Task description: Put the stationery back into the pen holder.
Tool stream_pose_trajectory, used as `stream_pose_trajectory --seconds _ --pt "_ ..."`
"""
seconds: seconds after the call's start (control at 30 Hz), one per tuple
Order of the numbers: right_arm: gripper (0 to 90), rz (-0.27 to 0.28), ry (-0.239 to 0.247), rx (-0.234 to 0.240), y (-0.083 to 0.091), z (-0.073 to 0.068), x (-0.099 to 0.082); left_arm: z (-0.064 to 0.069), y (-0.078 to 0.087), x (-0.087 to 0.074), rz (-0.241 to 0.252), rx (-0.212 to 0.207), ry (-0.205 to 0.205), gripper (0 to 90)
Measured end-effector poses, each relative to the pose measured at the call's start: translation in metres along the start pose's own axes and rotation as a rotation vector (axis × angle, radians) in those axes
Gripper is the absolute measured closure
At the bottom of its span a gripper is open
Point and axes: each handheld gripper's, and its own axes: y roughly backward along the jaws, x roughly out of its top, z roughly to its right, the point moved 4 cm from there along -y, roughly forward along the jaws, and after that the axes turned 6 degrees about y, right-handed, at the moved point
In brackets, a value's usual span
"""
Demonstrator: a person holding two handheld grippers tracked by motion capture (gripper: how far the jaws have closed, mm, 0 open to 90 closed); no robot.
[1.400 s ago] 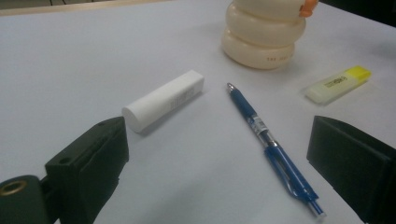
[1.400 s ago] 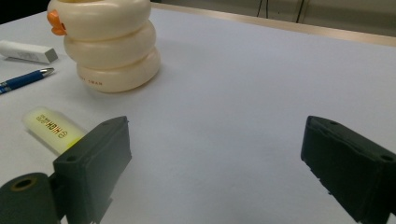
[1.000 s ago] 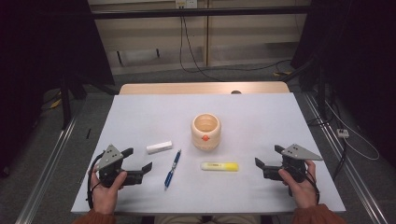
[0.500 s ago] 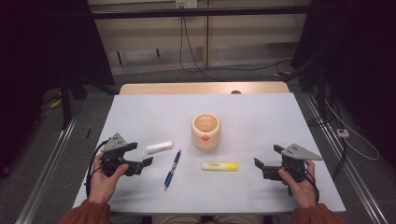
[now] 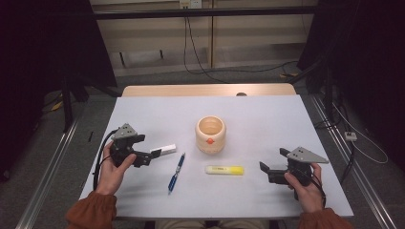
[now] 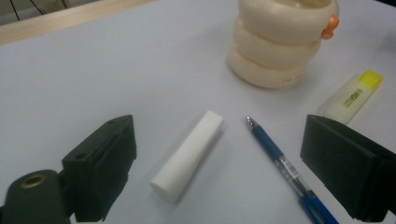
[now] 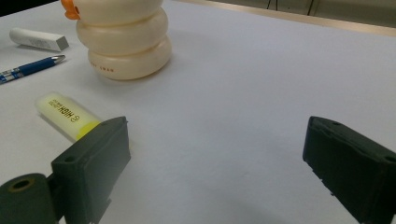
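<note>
— Reaching for the white eraser stick [image 6: 187, 154], are we? Where does it lie?

— On the surface [image 5: 267, 114] at the near left, just left of the blue pen [image 5: 175, 172]. The left tongs [image 5: 152, 157] stand wide, with the stick between the two jaws in the left gripper view — not yet touched.

— How will it handle?

— Light and firm, I judge, a little grippy; one end is round, so it may roll. Take it across the middle of its length.

— And the other hand?

— The right tongs [image 5: 264, 171] also gape wide, empty, near the yellow highlighter [image 5: 224, 170].

— The cream ringed cup [image 5: 210, 134]?

— Upright at the middle; nothing shows inside it from above.
</note>
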Motion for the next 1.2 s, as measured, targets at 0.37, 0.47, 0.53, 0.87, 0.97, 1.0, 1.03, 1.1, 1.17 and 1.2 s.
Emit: stream_pose_trajectory --seconds 0.37,0.47,0.53,0.87,0.97,1.0,1.03,1.1,1.17,1.2 --pt "6.9 -0.003 0.000 0.007 -0.001 -0.001 0.000 -0.008 -0.021 -0.001 -0.213 -0.073 -0.098 12.3" --pt "7.0 -0.005 -0.002 0.006 -0.002 -0.001 0.000 -0.008 -0.027 0.001 -0.273 -0.065 -0.165 13.4" --pt "7.0 -0.006 0.001 0.007 -0.002 -0.001 0.000 -0.009 -0.031 0.003 -0.312 -0.067 -0.202 13.4" --pt "6.8 -0.008 0.005 0.010 -0.002 -0.001 -0.001 -0.018 -0.048 0.007 -0.429 -0.132 -0.316 12.3" --pt "6.8 -0.009 0.008 0.014 -0.002 -0.002 -0.001 -0.025 -0.053 0.003 -0.460 -0.132 -0.320 17.0" --pt "6.8 -0.009 0.009 0.014 -0.002 -0.002 -0.001 -0.028 -0.056 0.001 -0.478 -0.127 -0.321 17.8" --pt "6.8 -0.009 0.009 0.014 -0.003 -0.002 -0.001 -0.029 -0.058 0.000 -0.488 -0.133 -0.328 20.4" --pt "6.7 -0.012 0.009 0.015 -0.003 -0.002 -0.001 -0.030 -0.061 -0.001 -0.518 -0.152 -0.332 26.8" --pt "6.7 -0.011 0.007 0.015 -0.003 -0.002 -0.001 -0.030 -0.062 -0.001 -0.541 -0.139 -0.349 33.0" --pt "6.7 -0.012 0.011 0.016 -0.003 -0.003 -0.001 -0.030 -0.063 -0.001 -0.557 -0.130 -0.360 33.6"
